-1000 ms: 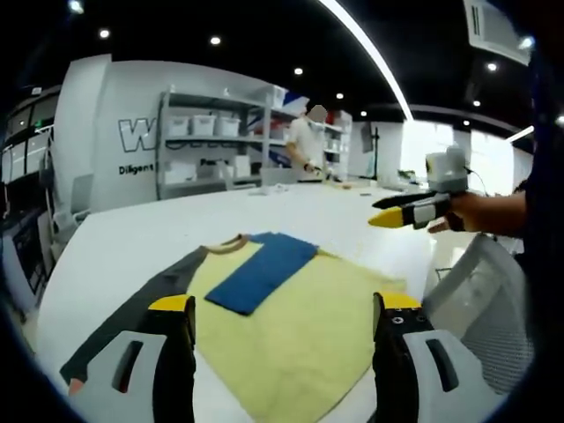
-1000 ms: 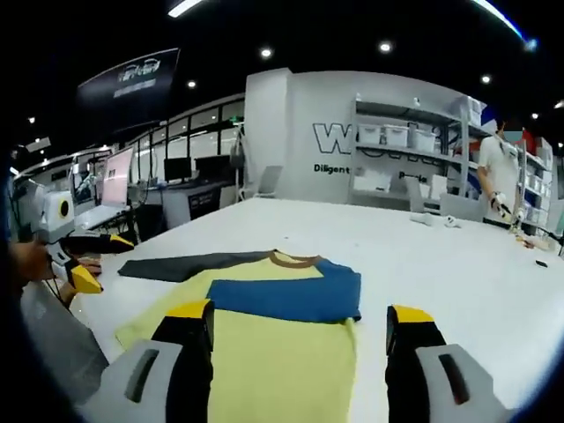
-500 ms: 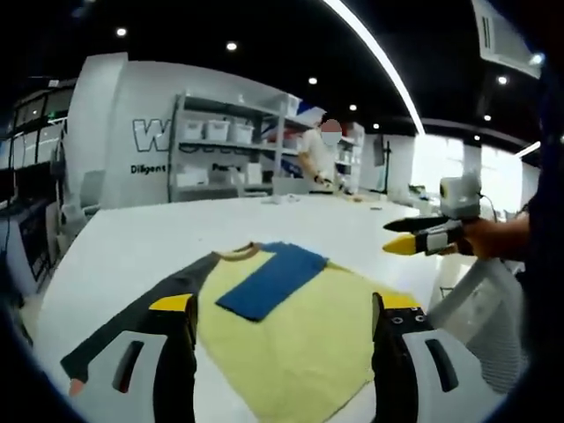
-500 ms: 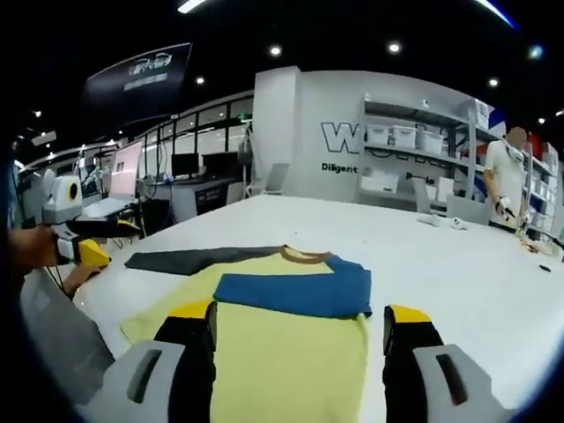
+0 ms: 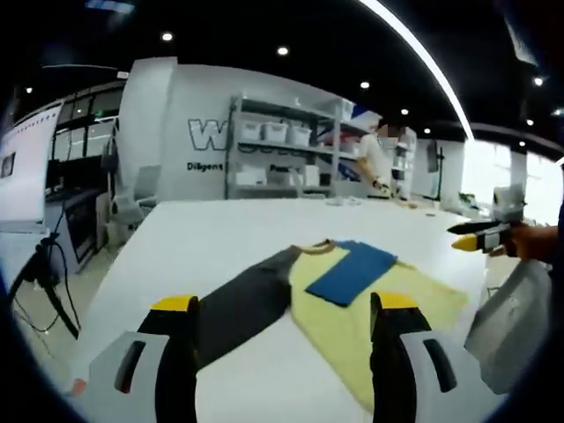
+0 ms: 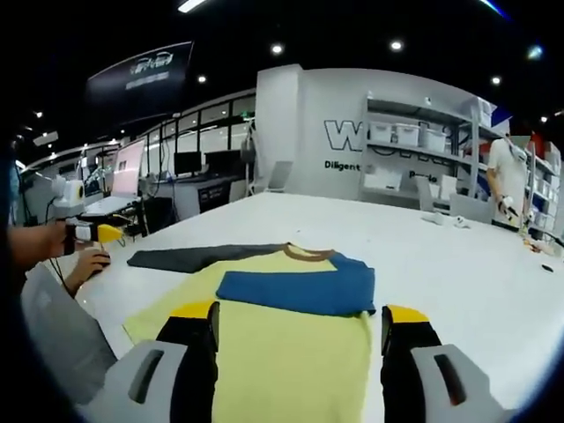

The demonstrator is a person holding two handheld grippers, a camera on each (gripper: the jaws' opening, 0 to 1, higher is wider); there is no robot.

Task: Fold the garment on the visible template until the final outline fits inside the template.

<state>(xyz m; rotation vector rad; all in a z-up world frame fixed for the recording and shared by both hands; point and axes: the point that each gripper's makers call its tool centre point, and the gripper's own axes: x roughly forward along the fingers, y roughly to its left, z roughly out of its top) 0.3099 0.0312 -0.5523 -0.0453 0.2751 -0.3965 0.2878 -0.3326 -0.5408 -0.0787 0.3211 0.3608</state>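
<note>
- Garment lies flat at lower centre of the right gripper view on the white counter, blue sleeve folded across it.
- Left hand-held gripper and right hand-held gripper both spread, empty.

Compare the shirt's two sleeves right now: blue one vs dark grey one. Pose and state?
The blue sleeve is folded in and lies across the yellow body; the dark grey sleeve is stretched out flat on the white table, not yet folded. The blue one ends near the far side of the chest, while the grey one reaches well past the shirt's outline. Both join at the brown collar, and neither tool holds either.
</note>
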